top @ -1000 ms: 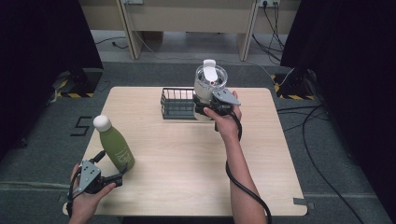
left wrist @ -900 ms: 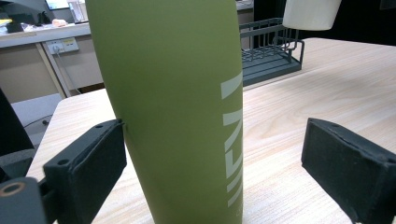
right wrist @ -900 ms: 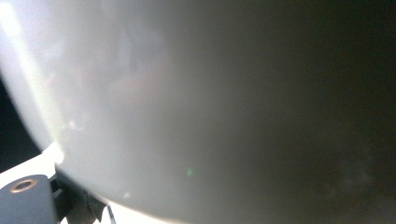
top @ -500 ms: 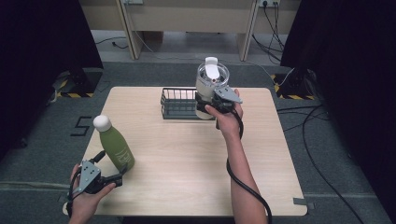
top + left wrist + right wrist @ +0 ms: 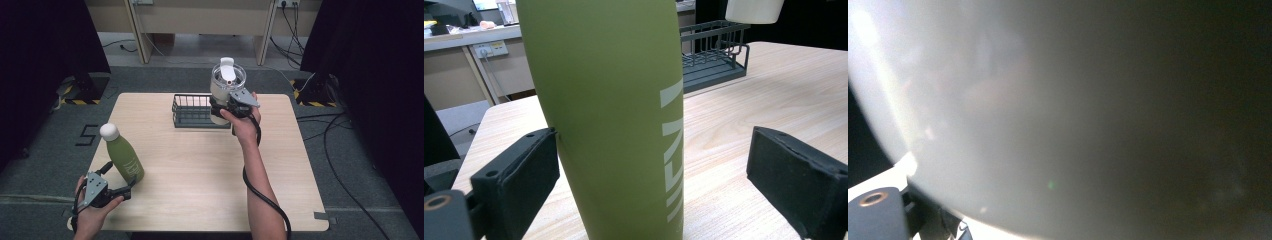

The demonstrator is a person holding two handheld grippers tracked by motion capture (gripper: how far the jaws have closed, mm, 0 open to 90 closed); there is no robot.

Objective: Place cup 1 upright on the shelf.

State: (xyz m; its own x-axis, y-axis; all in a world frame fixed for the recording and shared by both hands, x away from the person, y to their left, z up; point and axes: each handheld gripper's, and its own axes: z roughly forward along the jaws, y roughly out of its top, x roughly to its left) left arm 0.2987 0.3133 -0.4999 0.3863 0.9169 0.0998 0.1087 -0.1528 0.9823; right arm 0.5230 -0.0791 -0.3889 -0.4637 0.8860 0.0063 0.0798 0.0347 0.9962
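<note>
Right hand-held gripper [image 5: 227, 104] holds the jar [image 5: 226, 85] above the rack [image 5: 192, 111]; left hand-held gripper [image 5: 120, 190], wide, straddles the ungrasped bottle [image 5: 125, 156].

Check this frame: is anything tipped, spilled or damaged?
Only the green bottle looks off: it leans on the table between the open left gripper jaws, one jaw touching. No spill or damage visible. The right gripper holds the white jug aloft.

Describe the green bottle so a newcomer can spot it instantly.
Start at the light wooden table and go to its near left corner. The green bottle stands there, between the open jaws of the left gripper. It is matte olive with a white cap, unlike the clear tumbler held over the black wire basket.
</note>
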